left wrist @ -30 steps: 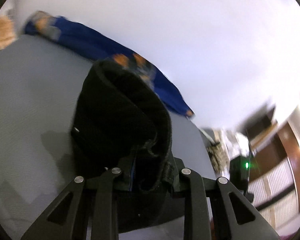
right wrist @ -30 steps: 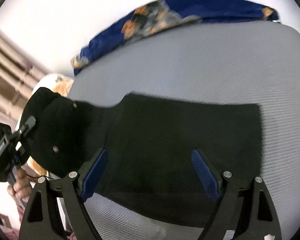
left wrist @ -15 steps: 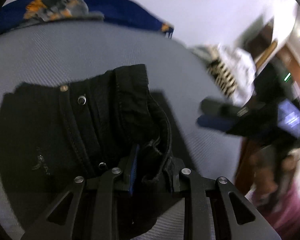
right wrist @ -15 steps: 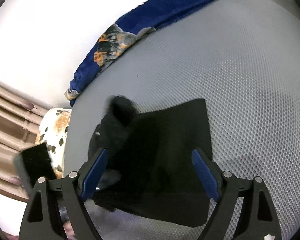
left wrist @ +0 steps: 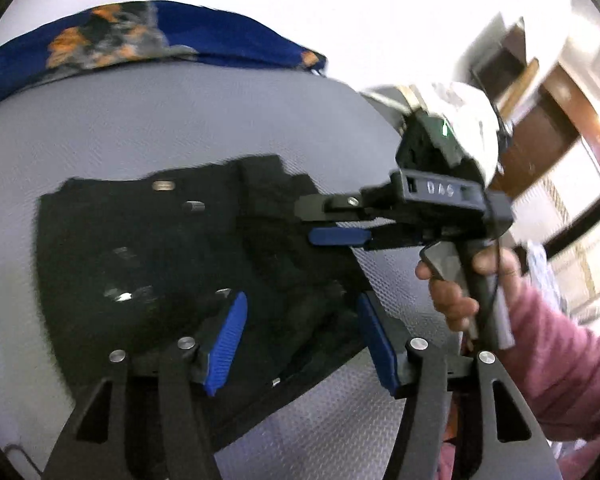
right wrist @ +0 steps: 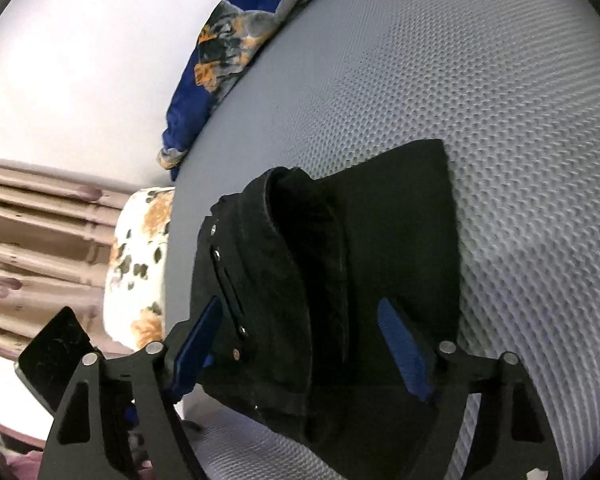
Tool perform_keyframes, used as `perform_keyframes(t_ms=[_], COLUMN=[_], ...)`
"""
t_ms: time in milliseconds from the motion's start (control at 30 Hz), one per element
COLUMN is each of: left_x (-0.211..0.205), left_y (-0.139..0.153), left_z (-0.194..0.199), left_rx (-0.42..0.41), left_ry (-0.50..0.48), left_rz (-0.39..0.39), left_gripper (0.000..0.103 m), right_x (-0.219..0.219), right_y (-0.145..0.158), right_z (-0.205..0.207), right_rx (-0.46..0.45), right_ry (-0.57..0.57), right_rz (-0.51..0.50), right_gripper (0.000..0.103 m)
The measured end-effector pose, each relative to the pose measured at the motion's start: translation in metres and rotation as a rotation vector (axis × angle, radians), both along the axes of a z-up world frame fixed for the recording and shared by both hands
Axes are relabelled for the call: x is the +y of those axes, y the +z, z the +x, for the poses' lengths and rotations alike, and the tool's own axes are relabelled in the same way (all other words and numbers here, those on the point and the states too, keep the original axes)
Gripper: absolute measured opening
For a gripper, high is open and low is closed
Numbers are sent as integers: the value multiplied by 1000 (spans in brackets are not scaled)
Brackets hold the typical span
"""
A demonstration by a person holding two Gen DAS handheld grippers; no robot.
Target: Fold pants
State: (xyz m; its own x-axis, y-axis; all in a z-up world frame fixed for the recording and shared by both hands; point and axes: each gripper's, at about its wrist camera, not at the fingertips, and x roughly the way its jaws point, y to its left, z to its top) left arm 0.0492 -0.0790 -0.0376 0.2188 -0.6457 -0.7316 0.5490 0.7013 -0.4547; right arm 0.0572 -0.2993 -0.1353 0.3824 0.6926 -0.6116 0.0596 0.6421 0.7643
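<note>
Black pants (left wrist: 172,264) lie folded in a compact stack on the grey mesh surface (left wrist: 140,120), waistband and rivets on top. My left gripper (left wrist: 300,344) is open just above the stack's near edge, holding nothing. My right gripper (left wrist: 332,220) shows in the left wrist view, held by a hand at the stack's right edge, jaws apart. In the right wrist view the pants (right wrist: 340,280) lie under my open right gripper (right wrist: 304,348), with the waistband fold raised on the left.
A blue patterned cloth (left wrist: 140,40) lies along the far edge of the surface; it also shows in the right wrist view (right wrist: 228,48). A floral pillow (right wrist: 140,264) and curtains (right wrist: 32,240) are left. Wooden furniture (left wrist: 560,128) stands right.
My left gripper laid the waistband end down onto the stack and opened, letting go. My right gripper moved in close over the stack.
</note>
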Motion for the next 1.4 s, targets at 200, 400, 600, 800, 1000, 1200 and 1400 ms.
perform_keyframes(t_ms=[200,400,600,800,1000,1200,1400], left_x=[74,98,83,68,49,30,20], left_y=[0,-27,-23,-7,3,-28,-54], left_z=[10,22,22,32,40,51,59], left_rx=[-36,23,-27,-67,-91,-12,13], left_ry=[200,297,276,232,167,88,70], left_rz=[47,68,83,51,28,84,165], left_gripper=[59,59,59,59,59,59,59], right_x=[7,15,13,21,-19,-49,-41], right_y=[-11,-7,8,59,65,17,20], right_z=[27,46,32,11,-2,-3,2], right_rx=[-36,-56,-60,-148,-118,3,23], right_ry=[74,86,41,-13,-145,-234,-207], right_rz=[62,69,49,-24,-108,-171,-229], right_gripper=[64,50,13,11,11,12,34])
